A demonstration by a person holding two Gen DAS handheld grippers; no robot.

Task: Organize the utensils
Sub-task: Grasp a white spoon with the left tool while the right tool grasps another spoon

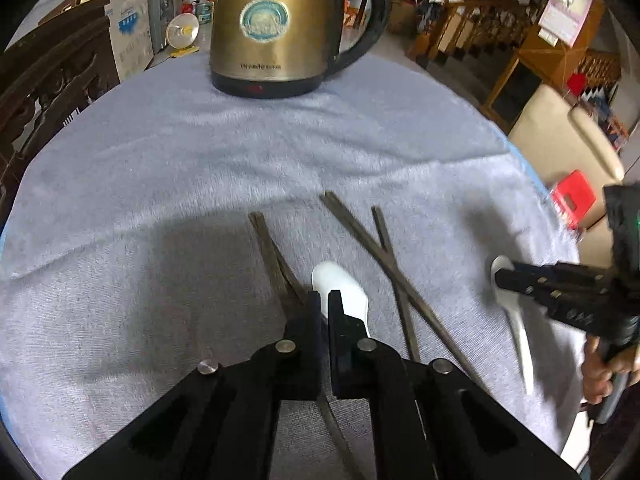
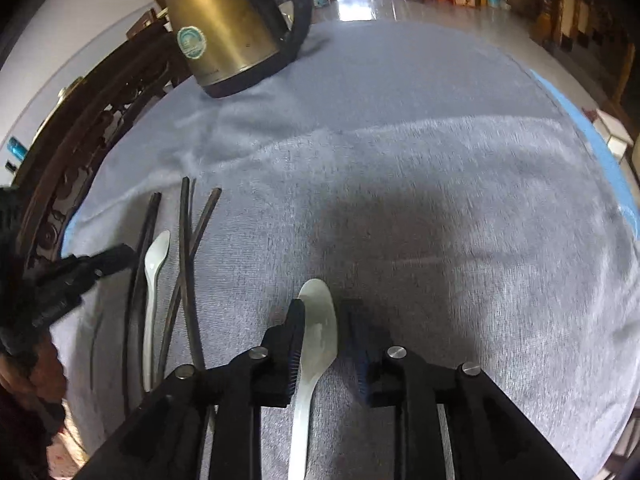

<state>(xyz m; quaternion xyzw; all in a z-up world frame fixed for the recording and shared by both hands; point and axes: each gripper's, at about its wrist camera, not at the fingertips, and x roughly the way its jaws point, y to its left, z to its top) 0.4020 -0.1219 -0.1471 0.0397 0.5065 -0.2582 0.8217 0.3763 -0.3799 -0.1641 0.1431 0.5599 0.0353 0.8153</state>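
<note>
Two white spoons and several dark chopsticks lie on a grey cloth [image 1: 240, 152]. My left gripper [image 1: 324, 300] is shut, its tips low over one spoon's bowl [image 1: 342, 286] beside a chopstick pair [image 1: 268, 248]; I cannot tell whether anything thin is pinched. A crossed pair of chopsticks [image 1: 380, 256] lies to its right. My right gripper [image 2: 325, 304] is open, and the other spoon [image 2: 320, 332] lies on the cloth between its fingers, near the left one. From the left wrist view, the right gripper [image 1: 500, 280] hovers over that spoon [image 1: 524, 344]. The left gripper [image 2: 120, 252] also shows beside its spoon [image 2: 154, 264] and the chopsticks [image 2: 184, 240].
A gold electric kettle [image 1: 276, 20] with a black handle stands at the cloth's far edge, also in the right wrist view [image 2: 224, 28]. A carved wooden chair [image 1: 48, 80] borders the left side. A hand [image 1: 600, 372] holds the right gripper. The cloth [image 2: 440, 160] stretches far right.
</note>
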